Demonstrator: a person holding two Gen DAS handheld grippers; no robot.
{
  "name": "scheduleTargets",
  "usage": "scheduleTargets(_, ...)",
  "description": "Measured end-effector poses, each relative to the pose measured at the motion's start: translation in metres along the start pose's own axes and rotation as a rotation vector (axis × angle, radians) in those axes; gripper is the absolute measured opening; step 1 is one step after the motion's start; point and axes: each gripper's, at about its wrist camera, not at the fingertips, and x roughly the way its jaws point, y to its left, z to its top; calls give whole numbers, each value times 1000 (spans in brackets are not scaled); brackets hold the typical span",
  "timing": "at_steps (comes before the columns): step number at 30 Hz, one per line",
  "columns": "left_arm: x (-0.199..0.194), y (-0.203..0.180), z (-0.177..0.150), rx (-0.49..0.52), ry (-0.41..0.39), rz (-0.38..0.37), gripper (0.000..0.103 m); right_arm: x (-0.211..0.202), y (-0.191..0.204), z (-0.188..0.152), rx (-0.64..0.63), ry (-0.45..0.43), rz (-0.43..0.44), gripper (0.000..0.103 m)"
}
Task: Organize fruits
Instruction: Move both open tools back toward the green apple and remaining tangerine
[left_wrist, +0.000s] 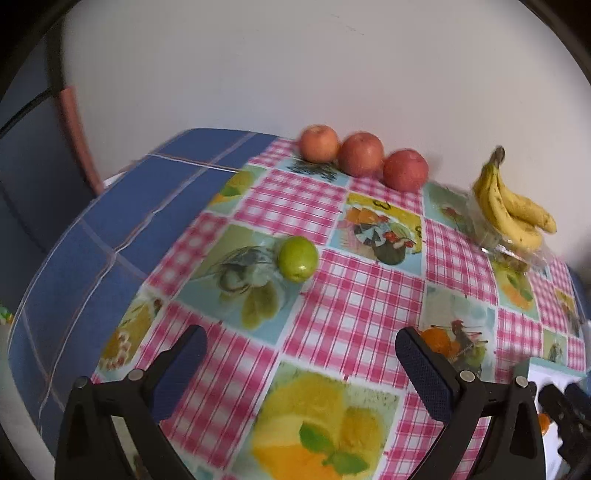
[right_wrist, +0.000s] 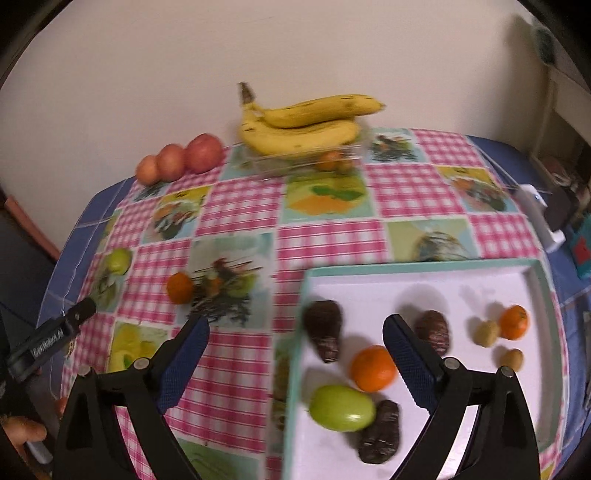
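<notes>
My left gripper (left_wrist: 301, 354) is open and empty above the checked tablecloth, with a green fruit (left_wrist: 297, 259) ahead of it. Three red apples (left_wrist: 361, 154) line the wall and a banana bunch (left_wrist: 511, 206) lies on a clear container at right. My right gripper (right_wrist: 295, 345) is open and empty over the left edge of a white tray (right_wrist: 406, 275). The tray holds a green fruit (right_wrist: 341, 408), two oranges (right_wrist: 373, 368), dark brown scaly fruits (right_wrist: 325, 330) and small tan fruits (right_wrist: 487, 333). A loose orange (right_wrist: 180, 288) lies on the cloth left of the tray.
The round table (left_wrist: 92, 236) has a blue cloth under the checked one and stands against a pale wall. In the right wrist view, the left gripper's tip (right_wrist: 79, 312) shows at far left, another green fruit (right_wrist: 118, 260) lies beyond it, and white and dark items (right_wrist: 543, 221) stand at the right edge.
</notes>
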Motion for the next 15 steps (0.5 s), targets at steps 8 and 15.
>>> scheduleTargets(8, 14, 5, 33, -47, 19, -71, 103, 39, 18, 26, -54, 53, -1, 95)
scheduleTargets(15, 29, 33, 46, 12, 101, -68, 103, 34, 36, 27, -107, 21, 31, 95)
